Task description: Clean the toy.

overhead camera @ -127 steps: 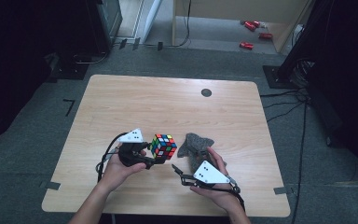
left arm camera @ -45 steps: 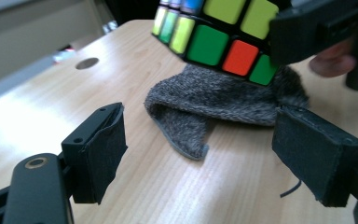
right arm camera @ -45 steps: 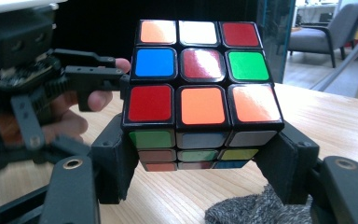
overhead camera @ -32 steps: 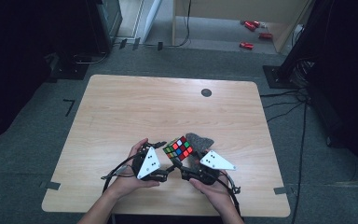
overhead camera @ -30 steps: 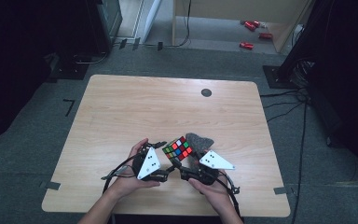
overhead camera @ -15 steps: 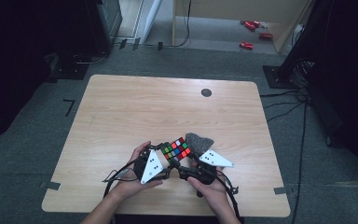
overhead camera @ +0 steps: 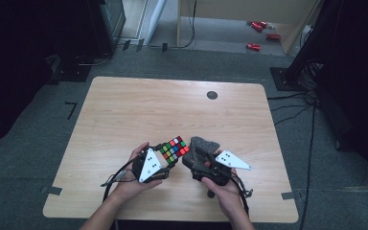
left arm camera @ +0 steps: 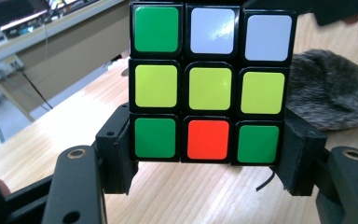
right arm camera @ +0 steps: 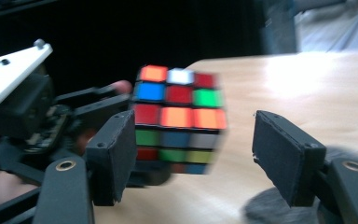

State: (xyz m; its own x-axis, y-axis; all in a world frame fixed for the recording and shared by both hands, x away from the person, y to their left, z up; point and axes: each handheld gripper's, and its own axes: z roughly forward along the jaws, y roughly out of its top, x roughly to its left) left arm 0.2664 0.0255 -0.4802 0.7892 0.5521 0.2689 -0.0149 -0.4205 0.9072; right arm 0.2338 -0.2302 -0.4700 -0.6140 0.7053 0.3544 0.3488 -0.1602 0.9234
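With the left gripper clamped on the bottom row of the puzzle cube, 1 jaw on each side, the pick-up looks done: in the high view the cube sits just ahead of that gripper, raised at a tilt off the table. Its jaws have just been closing, and now the pads press the cube's 2 side faces. The right gripper has its jaws apart, having just opened a little further, and grips nothing. From its own camera the cube hangs beyond and between the 2 jaws, nearer the left one, but motion blur makes it hard to say whether that jaw brushes it; probably not. A grey furry pouch lies right in front of the right gripper, just beyond the left gripper's far jaw. What seems left: bring the right jaws onto the upper layers and twist, or hand the cube across.
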